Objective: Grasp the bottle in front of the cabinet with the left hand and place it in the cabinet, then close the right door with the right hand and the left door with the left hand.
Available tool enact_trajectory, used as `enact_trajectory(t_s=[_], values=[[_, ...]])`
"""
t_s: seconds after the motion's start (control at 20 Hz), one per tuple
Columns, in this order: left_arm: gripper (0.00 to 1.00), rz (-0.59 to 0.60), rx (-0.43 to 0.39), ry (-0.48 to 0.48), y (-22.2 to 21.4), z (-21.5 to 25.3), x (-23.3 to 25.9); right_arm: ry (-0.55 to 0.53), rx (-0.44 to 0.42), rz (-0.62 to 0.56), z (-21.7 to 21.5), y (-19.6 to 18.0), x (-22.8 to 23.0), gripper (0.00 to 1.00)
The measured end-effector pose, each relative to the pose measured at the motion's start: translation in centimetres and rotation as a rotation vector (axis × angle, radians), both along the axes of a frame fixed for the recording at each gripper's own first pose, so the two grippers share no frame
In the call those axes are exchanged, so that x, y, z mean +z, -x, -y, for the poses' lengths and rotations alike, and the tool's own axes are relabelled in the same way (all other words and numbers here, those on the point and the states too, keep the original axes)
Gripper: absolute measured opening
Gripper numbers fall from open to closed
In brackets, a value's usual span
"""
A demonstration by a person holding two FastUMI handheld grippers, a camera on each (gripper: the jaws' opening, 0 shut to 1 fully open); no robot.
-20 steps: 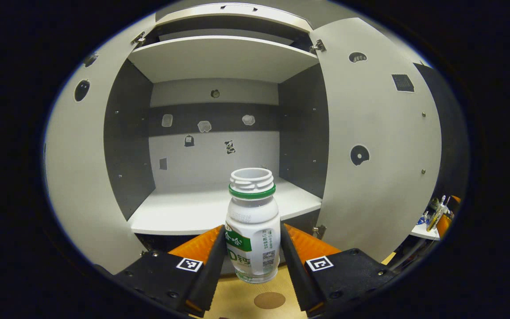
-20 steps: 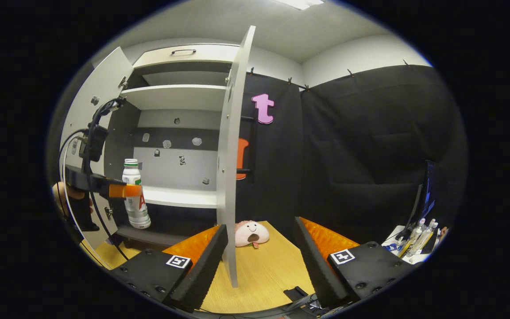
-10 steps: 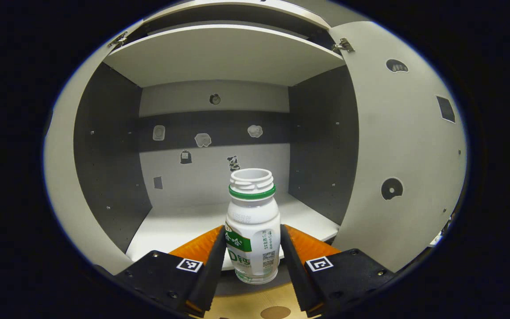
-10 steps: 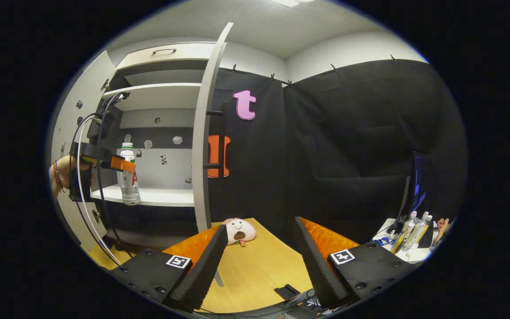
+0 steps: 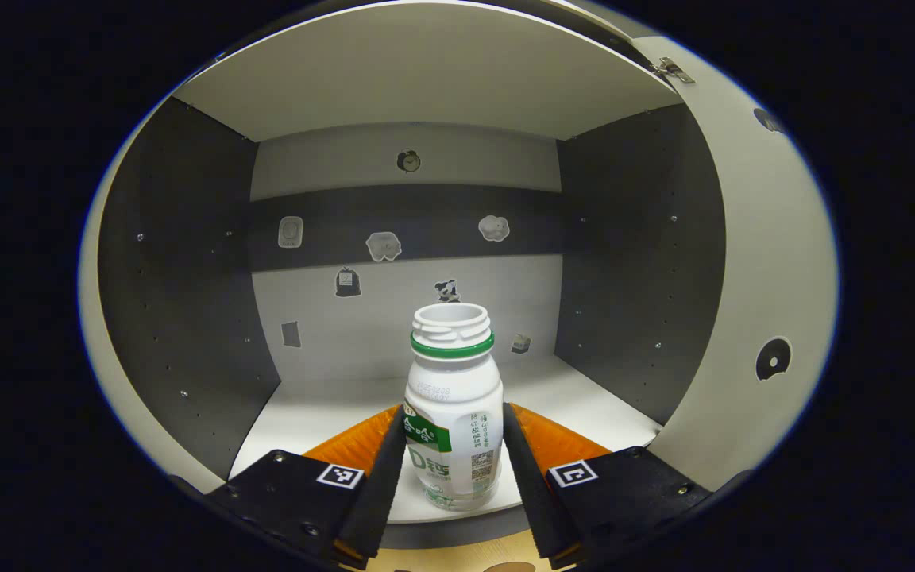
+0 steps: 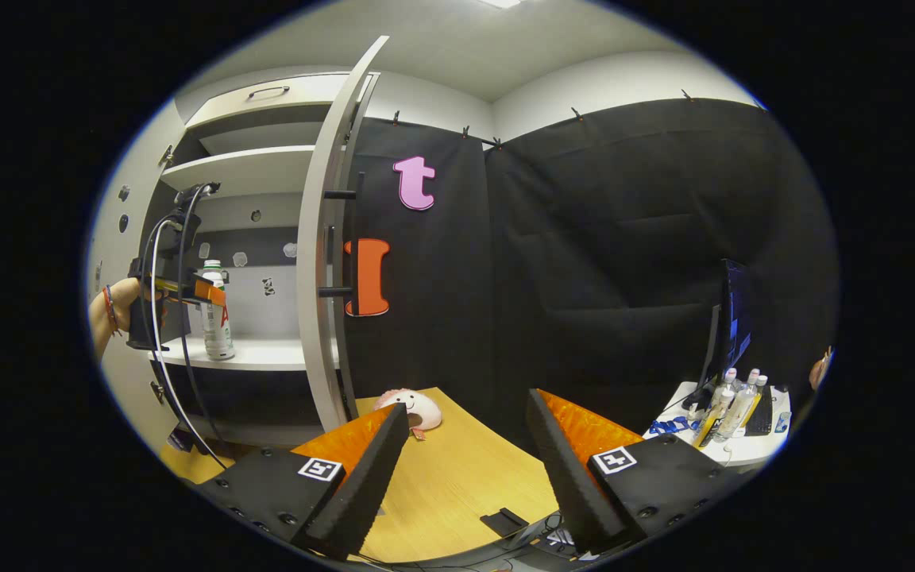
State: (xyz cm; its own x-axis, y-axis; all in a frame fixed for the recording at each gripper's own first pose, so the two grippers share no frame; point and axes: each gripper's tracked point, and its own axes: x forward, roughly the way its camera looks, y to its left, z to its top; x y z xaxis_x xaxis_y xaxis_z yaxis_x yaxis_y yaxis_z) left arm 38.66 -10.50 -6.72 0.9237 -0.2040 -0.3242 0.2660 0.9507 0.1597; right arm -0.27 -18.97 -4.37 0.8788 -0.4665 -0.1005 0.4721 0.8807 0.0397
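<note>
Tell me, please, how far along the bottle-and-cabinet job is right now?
Done: the white plastic bottle with the green neck ring is grasped. In hand: the left gripper holds it at the white cabinet shelf, unreleased. Left: letting go, then shutting the open right door and the left door.

Even, diffuse overhead lighting; a bright ceiling panel [image 6: 501,3] glares at the top edge of the right gripper view. The white cabinet shelf [image 5: 306,405] reflects brightly, while its dark grey side walls [image 5: 179,294] stay dim. Fisheye curvature bends straight edges toward the rim. Focus is sharp throughout.
</note>
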Motion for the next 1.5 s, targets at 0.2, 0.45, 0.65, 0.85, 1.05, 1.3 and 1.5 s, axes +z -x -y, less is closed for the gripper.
enact_trajectory(t_s=[0.2,0.45,0.65,0.85,1.05,1.3,1.5], values=[[0.72,0.011,0.012,-0.020,-0.1,0.0,0.4,-0.015,-0.002,-0.011,0.1,-0.2,-0.5,0.99],[0.75,0.019,0.026,-0.030,-0.2,-0.2,0.5,-0.013,0.000,-0.010,0.1,-0.1,-0.4,0.98],[0.89,0.041,0.041,-0.050,0.2,-1.3,1.3,-0.013,0.011,-0.014,0.0,-0.3,-0.5,0.98],[0.98,0.057,0.046,-0.027,2.0,-1.9,2.1,-0.001,0.019,-0.017,0.1,-0.3,-0.3,0.98],[0.98,0.090,0.052,-0.003,4.7,-3.0,3.8,0.006,0.028,-0.007,0.3,-0.6,0.0,0.98],[0.98,0.120,0.069,0.046,9.7,-4.8,5.9,0.038,0.069,0.004,0.4,-2.3,1.0,0.98],[0.97,0.171,0.116,0.038,13.6,-7.6,7.8,0.041,0.133,0.009,-0.2,-4.3,1.2,0.99]])
